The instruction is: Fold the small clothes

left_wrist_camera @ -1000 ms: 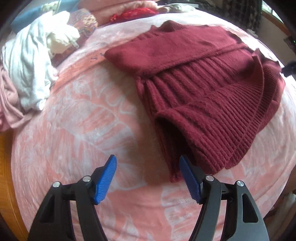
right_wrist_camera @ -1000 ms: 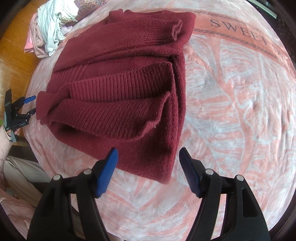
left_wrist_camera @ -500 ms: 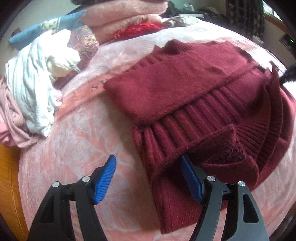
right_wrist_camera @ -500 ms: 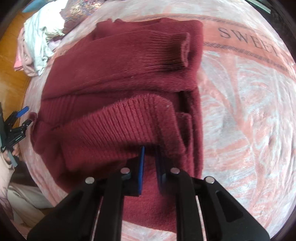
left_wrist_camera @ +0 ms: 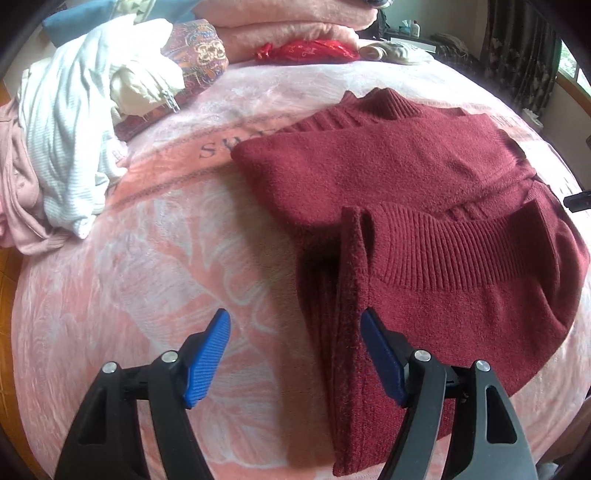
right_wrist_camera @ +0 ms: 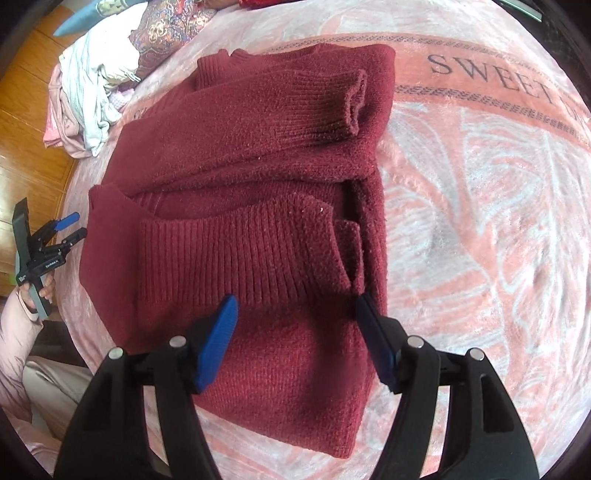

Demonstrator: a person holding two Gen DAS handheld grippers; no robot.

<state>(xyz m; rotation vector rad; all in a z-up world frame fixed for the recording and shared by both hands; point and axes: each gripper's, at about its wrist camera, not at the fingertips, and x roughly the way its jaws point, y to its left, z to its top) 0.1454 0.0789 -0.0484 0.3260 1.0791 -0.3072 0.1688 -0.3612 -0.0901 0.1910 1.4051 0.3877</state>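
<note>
A dark red knitted sweater [left_wrist_camera: 406, 192] lies folded on a pink blanket [left_wrist_camera: 166, 258]. Its ribbed hem is turned up over the body, and one sleeve is laid across the chest [right_wrist_camera: 295, 110]. My left gripper [left_wrist_camera: 293, 317] is open over the sweater's left edge. A raised fold of that edge stands between the jaws beside the right pad, and neither pad presses on it. In the right wrist view my right gripper [right_wrist_camera: 295, 301] hovers over the folded hem [right_wrist_camera: 240, 251]. Its jaws are opening, with knit below them and nothing pinched. The left gripper [right_wrist_camera: 75, 223] also shows at that view's left edge.
A heap of white and pink clothes [left_wrist_camera: 66, 129] lies at the blanket's far left, beside a patterned cushion [left_wrist_camera: 199, 55]. Folded pink blankets [left_wrist_camera: 277, 22] and a red cloth [left_wrist_camera: 306, 50] sit at the back. Wooden floor [right_wrist_camera: 22, 110] borders the bed, and a hand [right_wrist_camera: 40, 291] holds the left gripper.
The right gripper shut on the sweater's hem, carried it up over the body, then opened and let it go. The left gripper moved in along the sweater's left edge, staying open.
</note>
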